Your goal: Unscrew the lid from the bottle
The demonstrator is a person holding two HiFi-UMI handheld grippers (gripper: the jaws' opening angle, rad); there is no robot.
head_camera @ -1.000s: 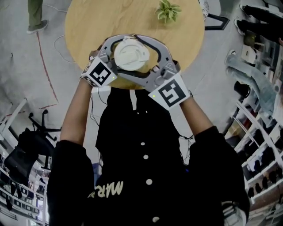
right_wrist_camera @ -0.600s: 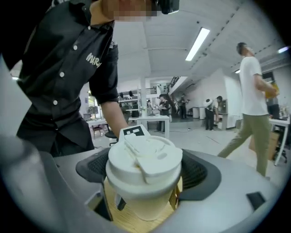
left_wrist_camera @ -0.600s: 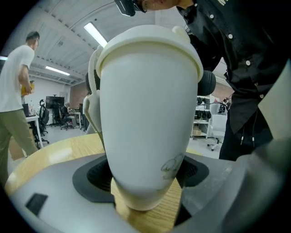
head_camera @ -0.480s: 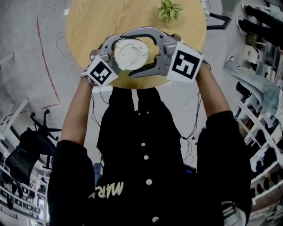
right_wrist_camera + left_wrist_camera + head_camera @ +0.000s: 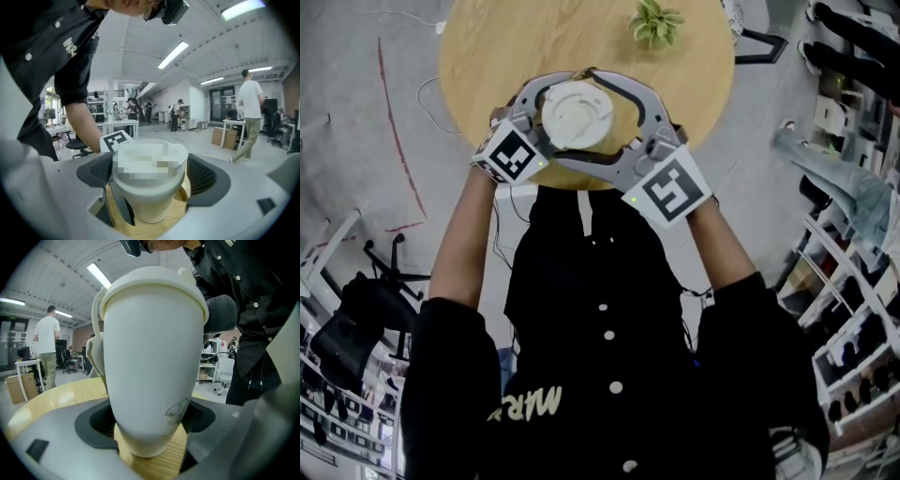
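Head view, steeply down: the bottle (image 5: 154,348) is found standing upright near the person's edge of the round tabletop (image 5: 516,47), with its lid (image 5: 577,112) seated on top. The long axis is noted as vertical, so any twist has to be made about that upright line. Both claws are brought in from the person's side, roughly level. The left claw (image 5: 149,420) is closed on the lower body, with both pads pressed to its sides and the base resting on the wood. The right claw (image 5: 150,173) is set higher, at lid level, and is the nearer of the two to the lid. Its jaws are caught opening, already wide, with the lid between them and a slight gap judged at the pads, so nothing is gripped there. The lid lies dead centre ahead of that claw. A fresh close on the rim is judged to be needed before turning.
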